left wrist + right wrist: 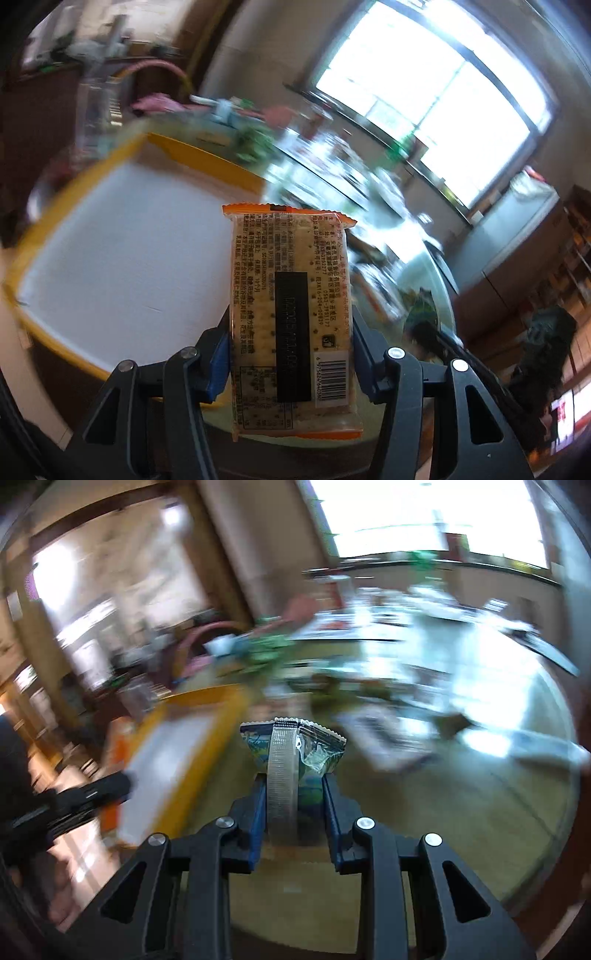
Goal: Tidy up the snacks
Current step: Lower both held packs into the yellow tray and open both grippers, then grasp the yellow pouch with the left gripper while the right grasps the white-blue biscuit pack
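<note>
- Mid-carry, judging by the blur: left tongs (291, 332) clenched on flat, crinkly orange-edged clear-wrapped cracker packet (291, 314), aloft near yellow-rimmed white shallow box (122, 243).
- Right tongs (293, 794) clenched on small blue-green foil pouch (295, 749), aloft over glossy counter (461, 812).
- Next, likely: lowering both into box, left of pouch, then releasing.

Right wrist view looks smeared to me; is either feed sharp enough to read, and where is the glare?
Right wrist view: background motion-blurred, only the green snack packet in the right gripper sharp. Left wrist view: cracker packet in the left gripper crisp, print legible; yellow-rimmed box smeared; window blown out.
</note>
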{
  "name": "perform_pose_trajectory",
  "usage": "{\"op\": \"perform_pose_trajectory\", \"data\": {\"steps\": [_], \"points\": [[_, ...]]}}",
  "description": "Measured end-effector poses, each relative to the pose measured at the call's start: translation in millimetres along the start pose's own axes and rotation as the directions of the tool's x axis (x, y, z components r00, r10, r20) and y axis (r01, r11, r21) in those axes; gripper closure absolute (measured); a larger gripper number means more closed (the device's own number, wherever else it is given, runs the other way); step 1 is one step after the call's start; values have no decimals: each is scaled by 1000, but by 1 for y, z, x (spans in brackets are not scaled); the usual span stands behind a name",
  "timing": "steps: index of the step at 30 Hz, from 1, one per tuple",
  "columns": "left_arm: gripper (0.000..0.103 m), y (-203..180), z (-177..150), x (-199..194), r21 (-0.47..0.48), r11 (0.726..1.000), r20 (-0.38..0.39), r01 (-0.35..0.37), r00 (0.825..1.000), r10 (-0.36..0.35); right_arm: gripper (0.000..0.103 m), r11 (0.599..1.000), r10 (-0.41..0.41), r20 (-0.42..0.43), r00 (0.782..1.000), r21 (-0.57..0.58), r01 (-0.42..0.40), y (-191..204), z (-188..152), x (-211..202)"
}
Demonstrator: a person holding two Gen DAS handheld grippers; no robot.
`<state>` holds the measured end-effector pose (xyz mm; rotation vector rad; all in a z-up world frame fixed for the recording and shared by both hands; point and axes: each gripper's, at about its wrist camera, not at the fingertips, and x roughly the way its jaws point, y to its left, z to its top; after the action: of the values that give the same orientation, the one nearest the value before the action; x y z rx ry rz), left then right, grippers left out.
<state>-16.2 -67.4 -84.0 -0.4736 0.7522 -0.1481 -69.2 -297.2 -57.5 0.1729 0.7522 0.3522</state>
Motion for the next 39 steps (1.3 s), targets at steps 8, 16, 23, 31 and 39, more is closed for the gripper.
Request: {"op": "perform_pose_trajectory", "data": {"steps": [8,16,23,31,39], "points": [[48,90,28,-2,-66,978,32,-198,979,200,73,947,230,-206,951,-177,-267,145,2,101],[48,116,13,28,-38,976,-66,-216,975,213,73,920,68,-303,951,-349,-177,192,-39,151],[46,119,4,45,-7,966,-131,-260,958,257,67,916,35,-280,959,-375,-142,190,-49,140],[22,95,7,21,-37,961,-52,-274,961,272,26,923,176,-235,956,-298,-244,175,-42,107],[21,48,-3,17,73,948,-19,-311,950,313,23,950,245,-146,958,-158,-267,113,-29,67]]}}
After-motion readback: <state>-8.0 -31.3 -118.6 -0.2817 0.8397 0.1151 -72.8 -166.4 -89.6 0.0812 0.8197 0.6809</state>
